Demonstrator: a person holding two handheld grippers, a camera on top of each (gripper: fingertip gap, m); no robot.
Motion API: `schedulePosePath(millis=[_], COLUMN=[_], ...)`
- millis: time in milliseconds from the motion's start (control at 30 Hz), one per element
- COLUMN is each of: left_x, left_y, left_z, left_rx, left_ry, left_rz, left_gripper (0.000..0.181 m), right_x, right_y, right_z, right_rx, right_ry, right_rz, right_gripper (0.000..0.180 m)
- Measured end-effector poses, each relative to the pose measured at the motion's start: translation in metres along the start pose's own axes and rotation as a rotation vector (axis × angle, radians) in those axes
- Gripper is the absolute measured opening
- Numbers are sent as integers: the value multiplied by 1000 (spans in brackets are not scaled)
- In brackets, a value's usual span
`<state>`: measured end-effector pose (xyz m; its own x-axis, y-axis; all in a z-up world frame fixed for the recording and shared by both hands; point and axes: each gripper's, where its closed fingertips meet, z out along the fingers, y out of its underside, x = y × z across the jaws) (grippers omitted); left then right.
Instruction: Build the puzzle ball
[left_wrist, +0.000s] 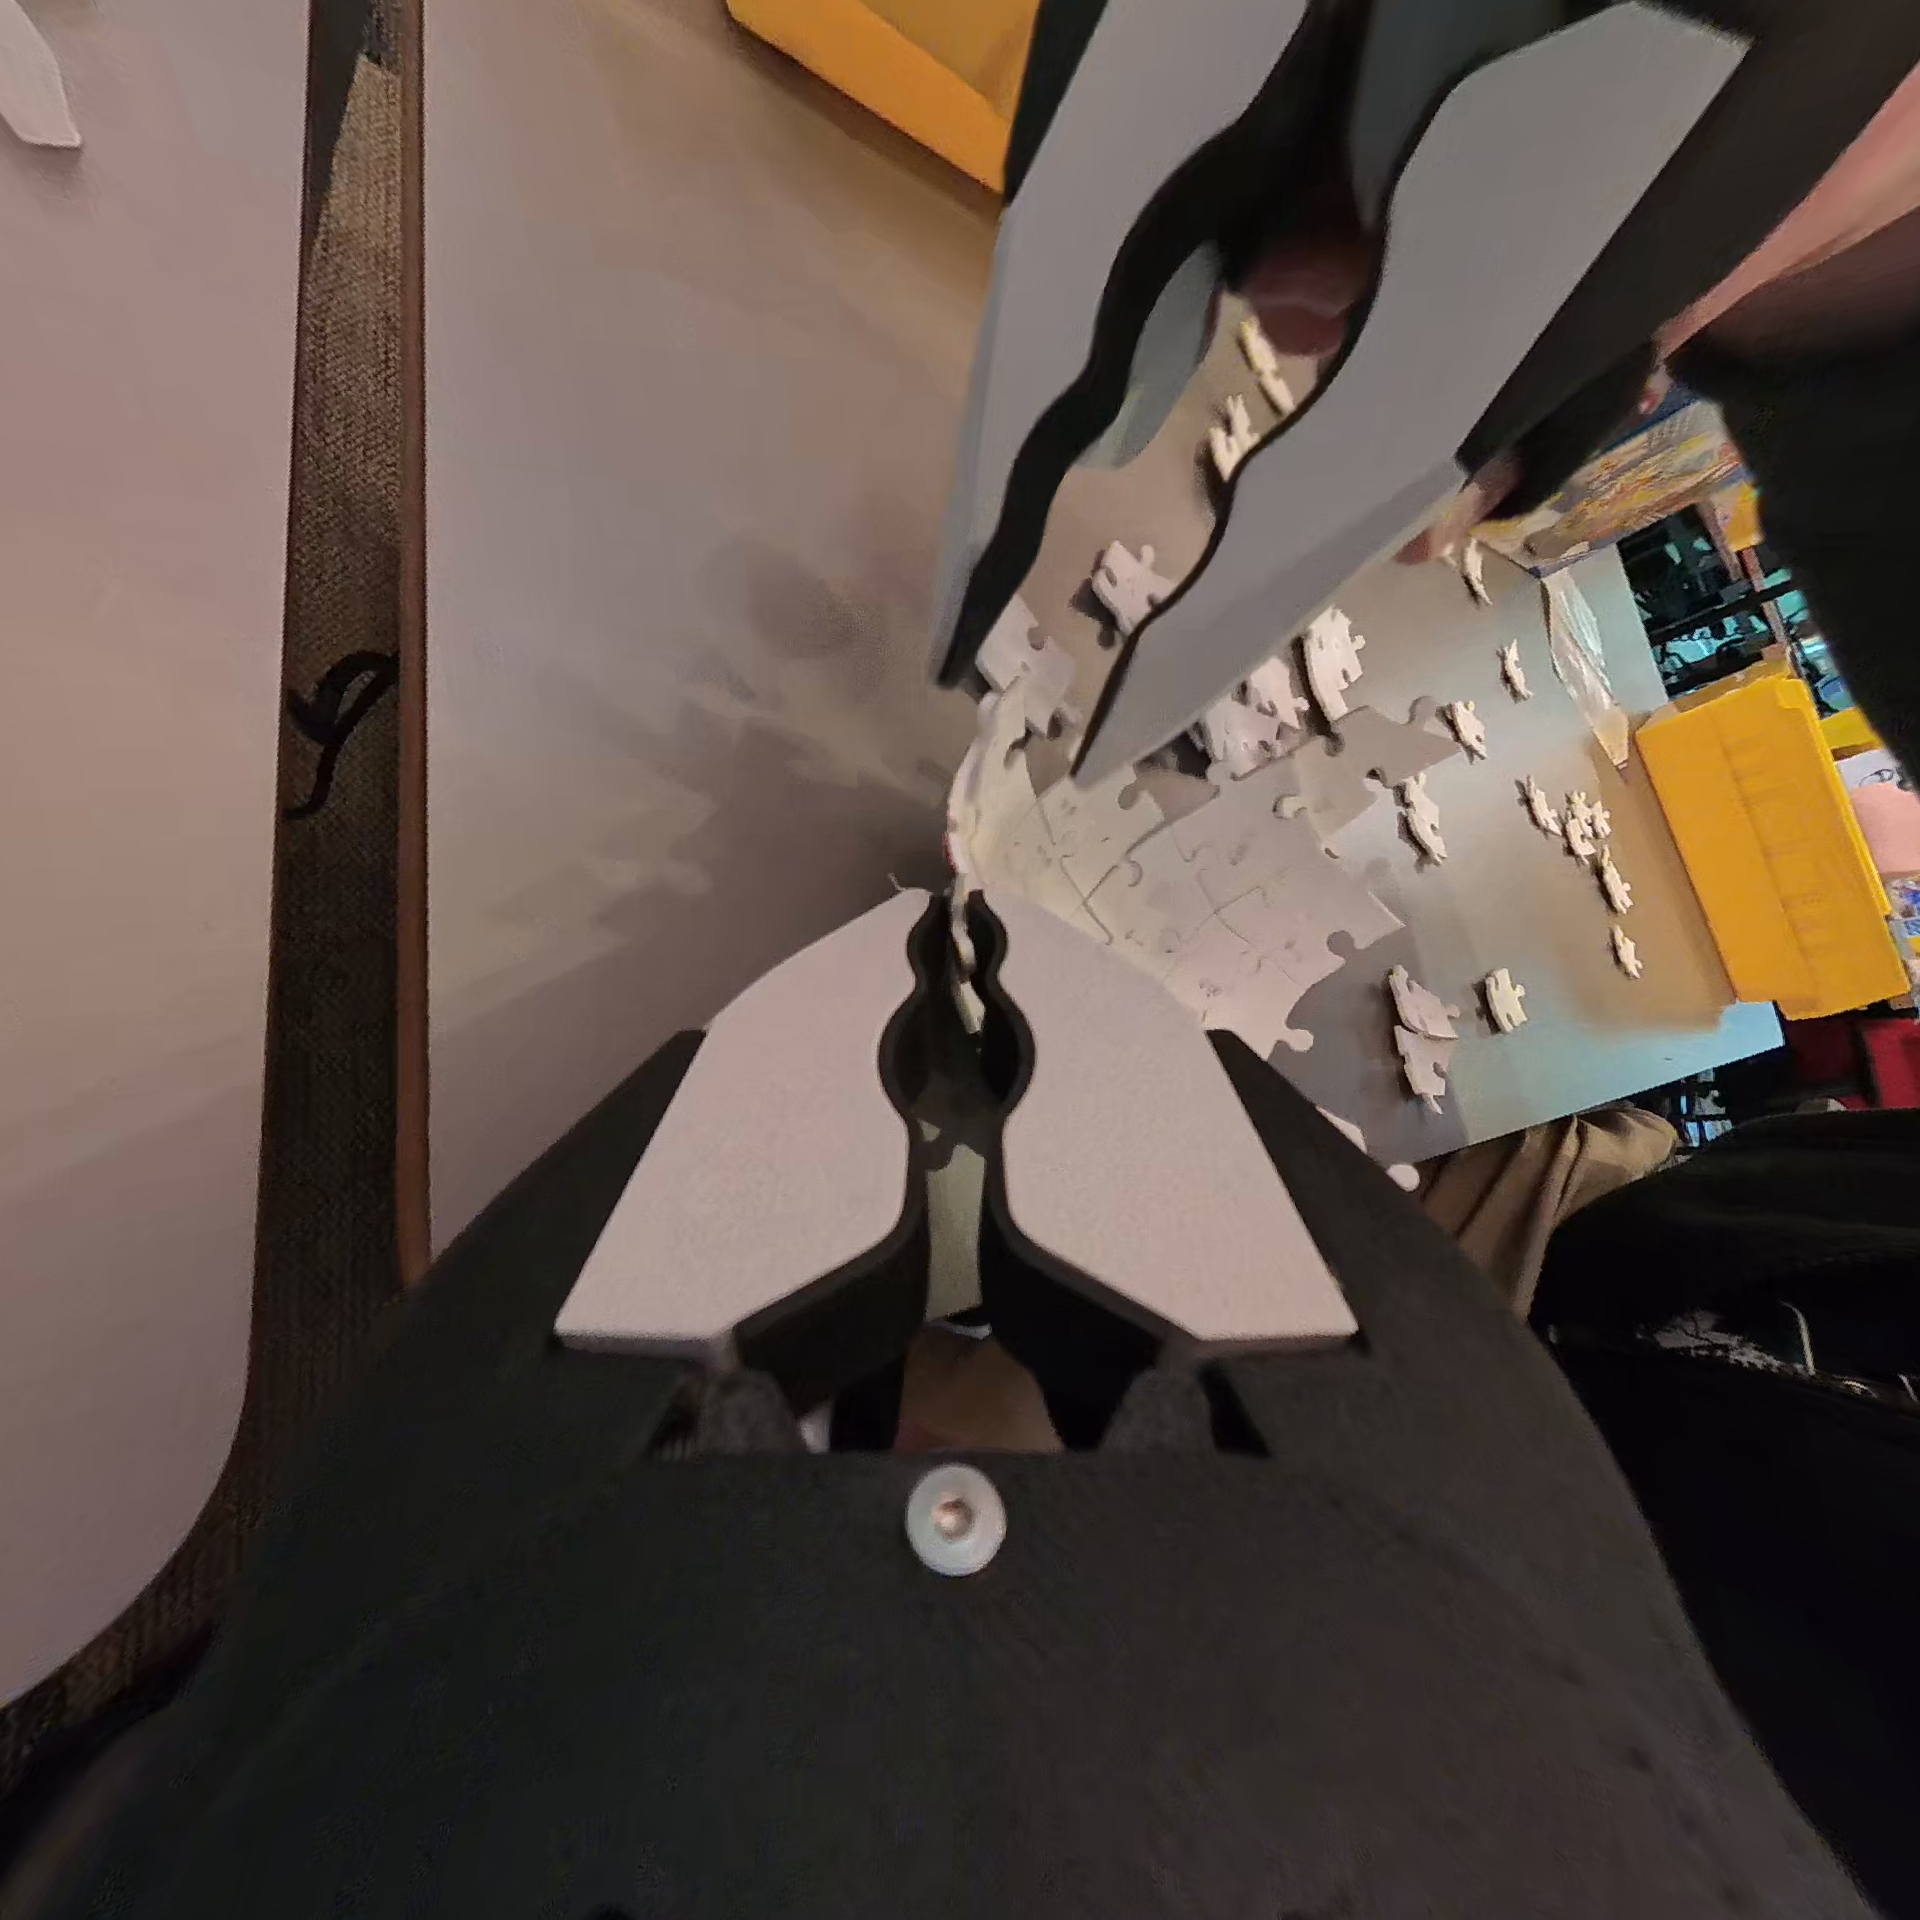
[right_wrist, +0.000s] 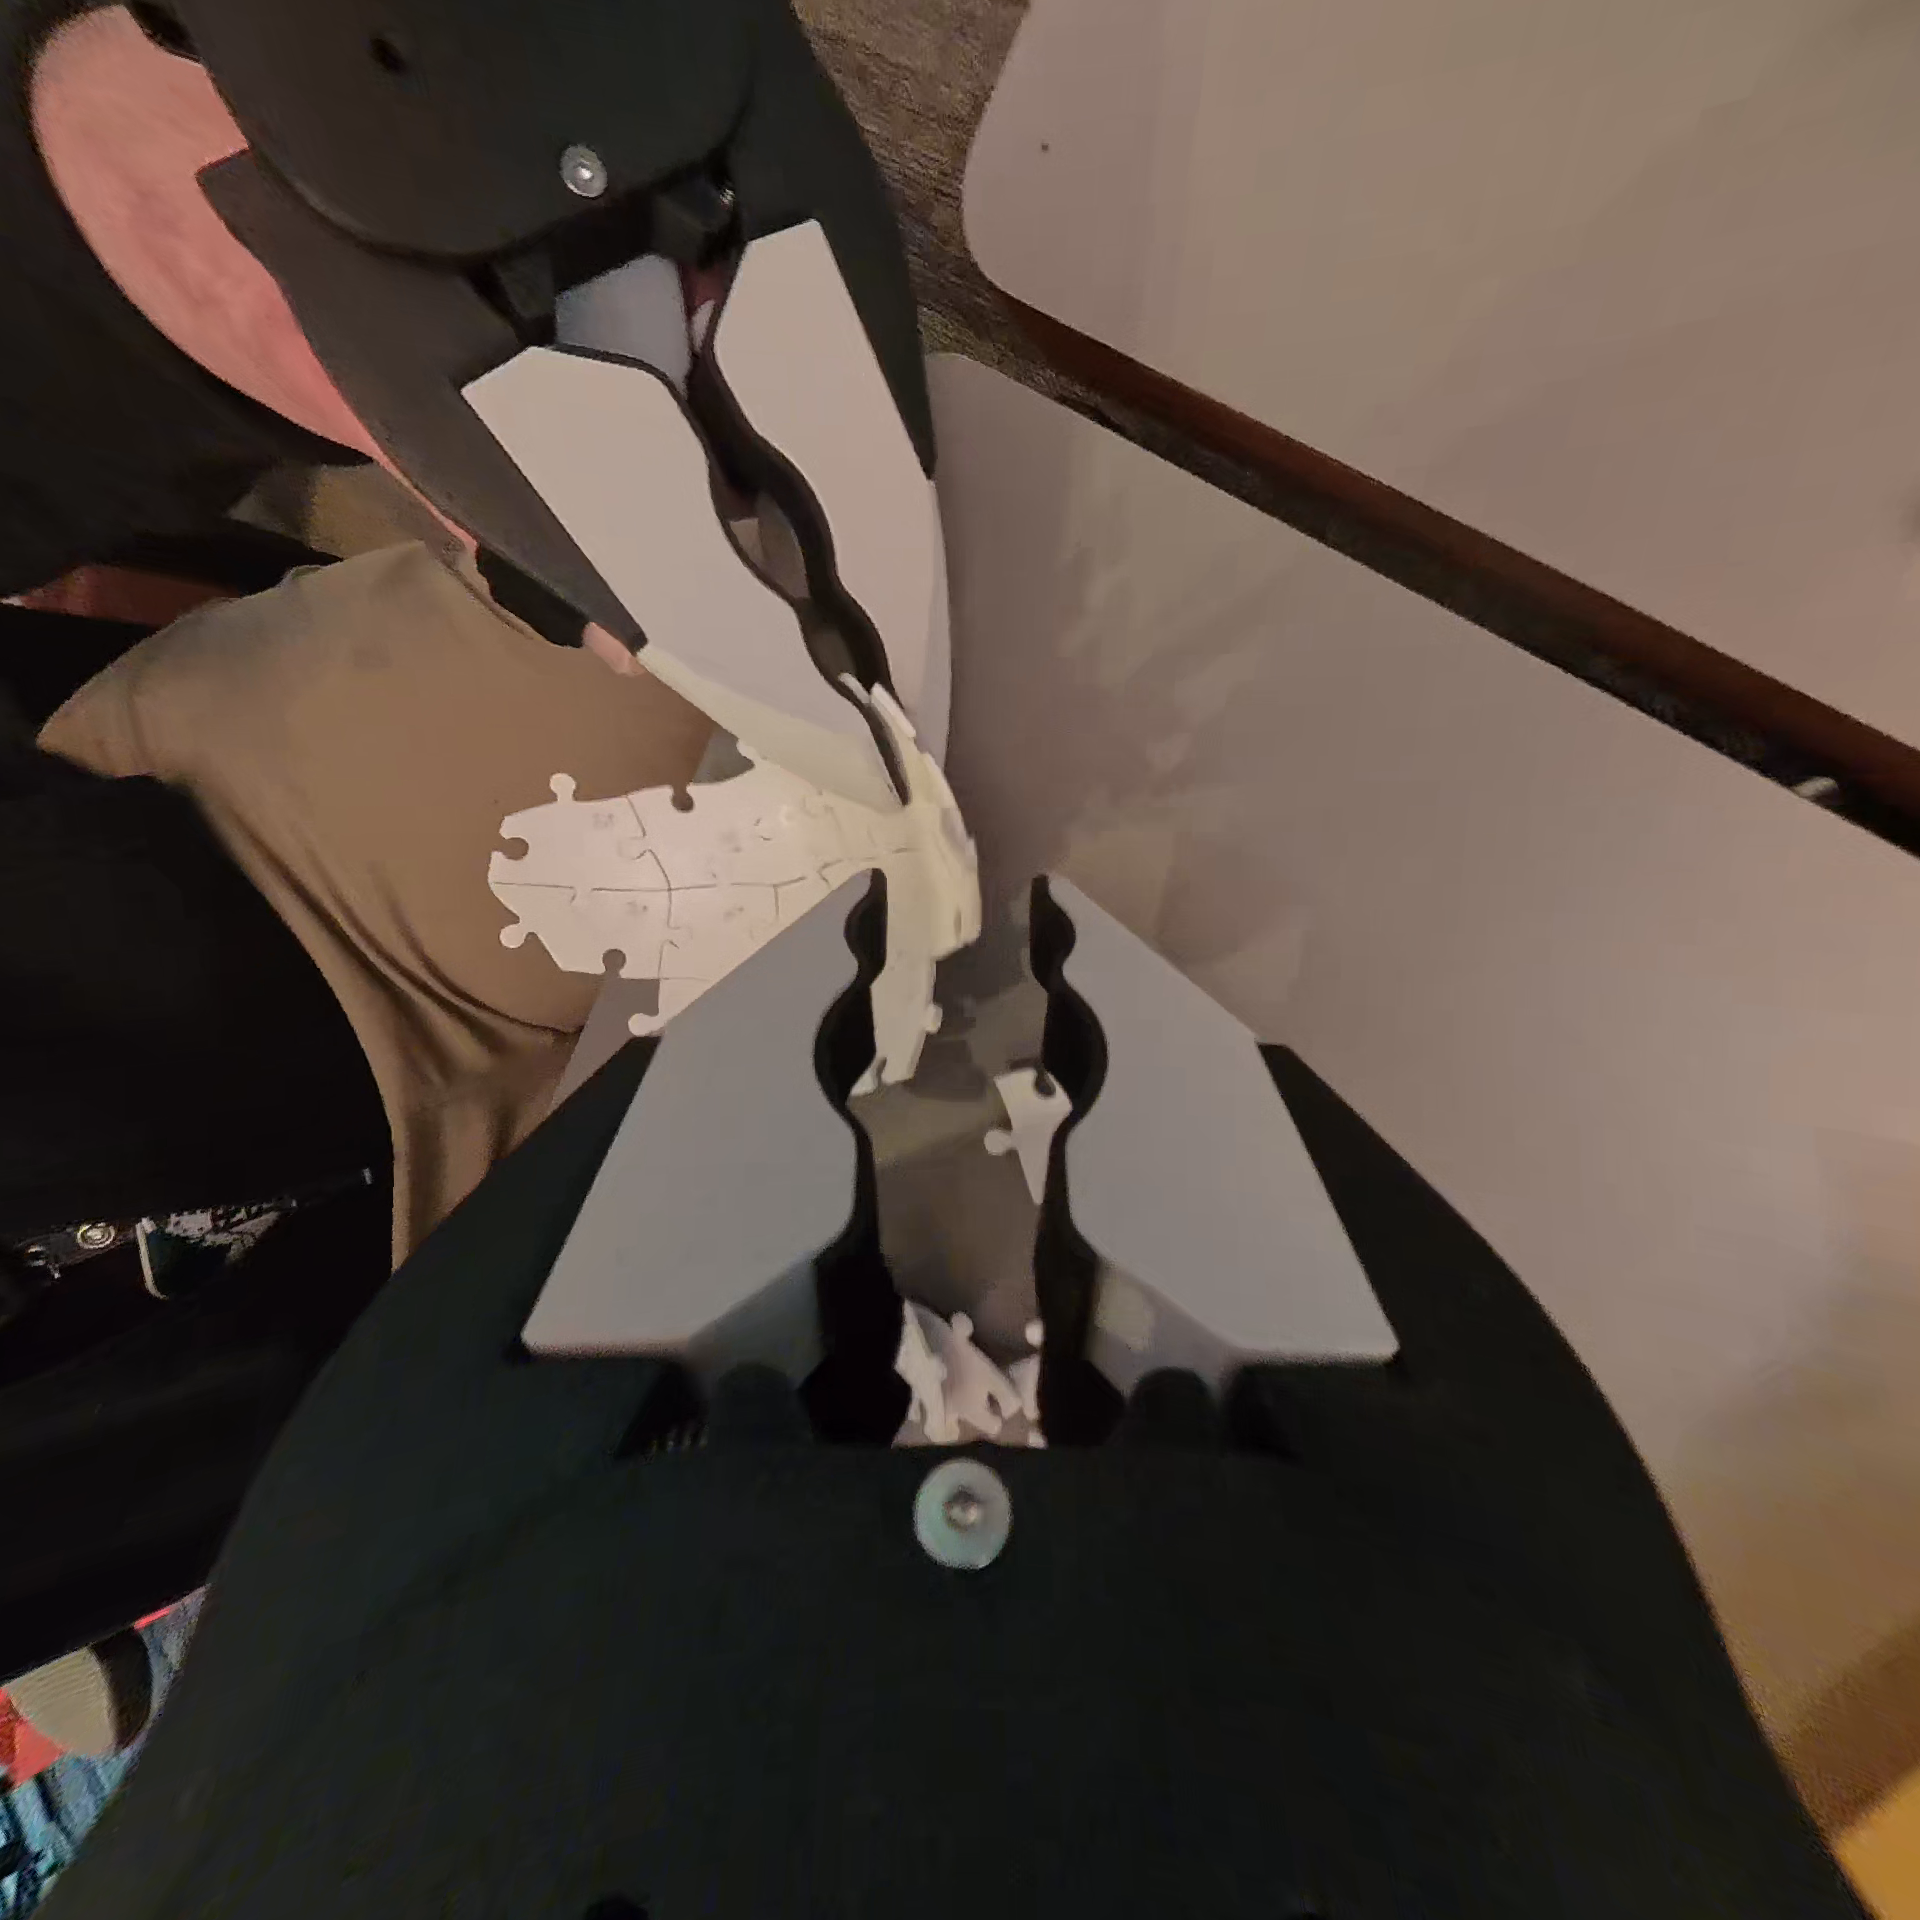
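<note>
The partly built puzzle ball (left_wrist: 1195, 883) is a curved white shell of joined pieces, held up over the grey table (left_wrist: 644, 468). My left gripper (left_wrist: 961, 912) is shut on the shell's near edge. My right gripper (left_wrist: 1013, 727) comes in from the upper right, jaws apart, tips at the shell's upper rim. In the right wrist view the shell (right_wrist: 644, 883) fans out to the left and a strip of its edge runs between the open fingers of my right gripper (right_wrist: 956, 883), close to the left finger. The left gripper (right_wrist: 883, 764) pinches the shell from above.
Several loose white pieces (left_wrist: 1558, 821) lie scattered on the table at the right. A yellow bin (left_wrist: 1766, 842) stands beyond them and another yellow object (left_wrist: 904, 73) at the top. A dark gap (left_wrist: 343, 623) runs between tables. A person's tan garment (right_wrist: 312, 779) is at the left. Both grippers' tips are close together, under 4 cm apart.
</note>
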<state>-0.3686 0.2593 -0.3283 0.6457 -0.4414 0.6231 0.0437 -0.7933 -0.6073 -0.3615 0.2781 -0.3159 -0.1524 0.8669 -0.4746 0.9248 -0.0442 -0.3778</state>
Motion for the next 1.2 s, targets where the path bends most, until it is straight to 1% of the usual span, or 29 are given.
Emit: schedulePosePath(millis=[67,167,233,367,600,700,800,867,1067,1200], left_x=[1,1,1,1,1,2,2,1,7,6], left_y=[0,0,0,1,1,2,-2,0,5,8], left_z=[1,1,2,2,2,2,1,0,0,2], left_rx=[6,9,11,12,13,9,30,19,-13,-41], left_ry=[12,22,26,36,44,50,50,46,77,51], left_rz=[8,14,12,14,39,41,30,33,29,52], left_gripper=[3,3,3,3,3,3,3,4,17,7], right_x=[-3,-1,0,-5,-7,-7,-6,-6,-8,-10], right_y=[0,0,0,-1,1,1,-1,2,3,3], right_z=[7,15,17,16,15,15,12,13,13,13], right_rx=[16,35,44,70,86,100,130,120,130,123], right_ry=[-34,-42,-52,-98,-122,-144,-144,-144,-134,-131], right_rz=[-11,-19,-20,-26,-34,-1,18,17,4,-10], right_gripper=[23,13,7,1,0,0,4,5,0,0])
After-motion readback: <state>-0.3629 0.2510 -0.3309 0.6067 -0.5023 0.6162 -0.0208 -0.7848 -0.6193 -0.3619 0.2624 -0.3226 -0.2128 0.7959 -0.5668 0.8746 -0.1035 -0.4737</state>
